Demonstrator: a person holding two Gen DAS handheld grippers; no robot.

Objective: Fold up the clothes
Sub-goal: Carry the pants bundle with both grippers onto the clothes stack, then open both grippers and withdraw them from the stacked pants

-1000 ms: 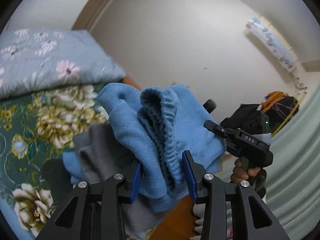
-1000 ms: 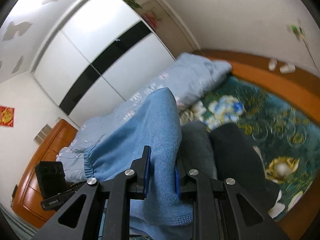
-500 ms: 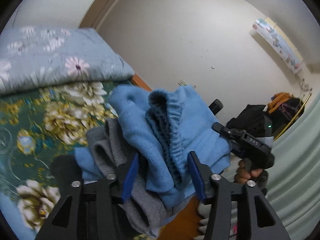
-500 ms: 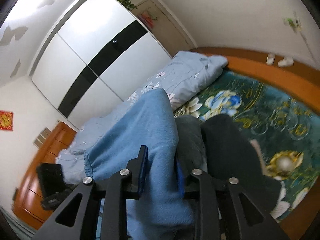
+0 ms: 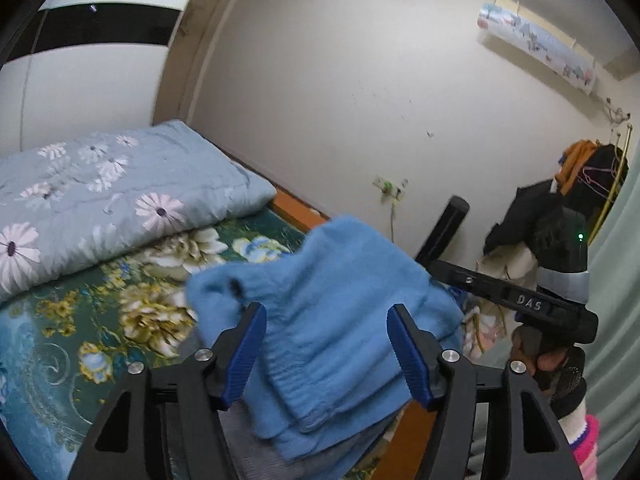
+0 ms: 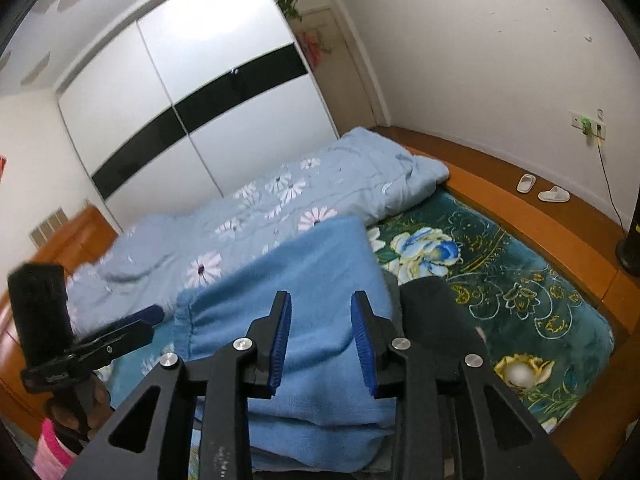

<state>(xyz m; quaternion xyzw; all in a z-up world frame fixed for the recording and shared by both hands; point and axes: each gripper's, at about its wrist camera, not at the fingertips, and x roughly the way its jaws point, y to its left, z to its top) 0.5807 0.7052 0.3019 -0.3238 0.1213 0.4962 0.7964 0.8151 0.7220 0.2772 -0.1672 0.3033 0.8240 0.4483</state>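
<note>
Your folded blue fleece garment lies on the grey and black clothes, on the floral bedspread, before the folded quilt.

Both the left gripper and the right gripper are black angular frames with triangular cut-outs, silver round screws and ribbed blue pads, the right one marked "DAS" on its side, each held by a hand in a pink-and-white knitted cuff.

Bed w/ teal floral cover is carrying a folded blue quilt at far end, clothes pile lying near.
</note>
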